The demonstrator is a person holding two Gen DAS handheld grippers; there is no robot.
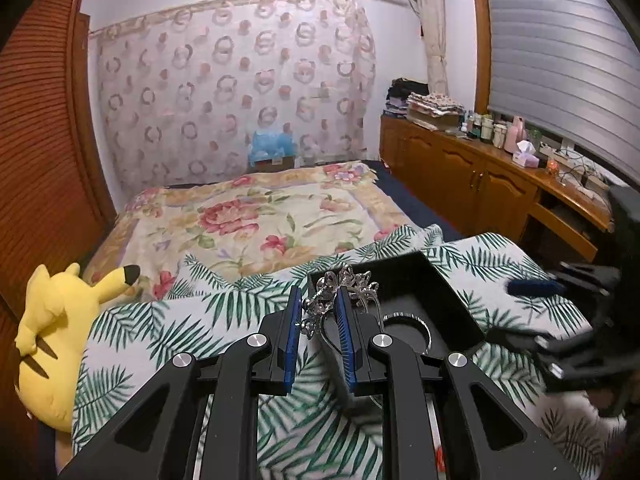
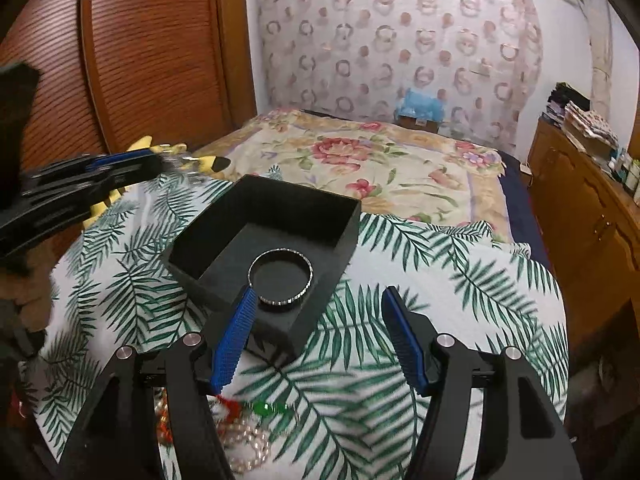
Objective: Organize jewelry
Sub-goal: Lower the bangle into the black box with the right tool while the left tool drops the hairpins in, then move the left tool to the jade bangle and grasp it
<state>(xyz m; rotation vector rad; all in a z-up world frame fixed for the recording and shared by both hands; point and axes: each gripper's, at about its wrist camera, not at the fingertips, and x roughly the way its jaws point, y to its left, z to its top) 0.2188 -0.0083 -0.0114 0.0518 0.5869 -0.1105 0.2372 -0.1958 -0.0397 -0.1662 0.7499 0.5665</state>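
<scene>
My left gripper (image 1: 318, 300) is shut on a silver filigree ornament (image 1: 340, 292), held just above the near-left corner of an open black box (image 1: 432, 280). A silver bangle (image 1: 408, 322) lies flat on the box floor. In the right wrist view the box (image 2: 280, 220) sits on a palm-leaf cloth with the bangle (image 2: 280, 276) near its front corner. My right gripper (image 2: 318, 300) is open and empty, just in front of the box. The left gripper (image 2: 120, 168) shows at the left, blurred, with the ornament (image 2: 180, 160). The right gripper (image 1: 560, 320) shows blurred in the left view.
A pearl strand (image 2: 248, 444) and red and green beads (image 2: 260, 406) lie on the palm-leaf cloth (image 2: 400, 280) under my right gripper. A yellow plush toy (image 1: 56, 320) lies left. A floral bed (image 1: 260, 216) lies beyond, a wooden cabinet (image 1: 480, 180) right.
</scene>
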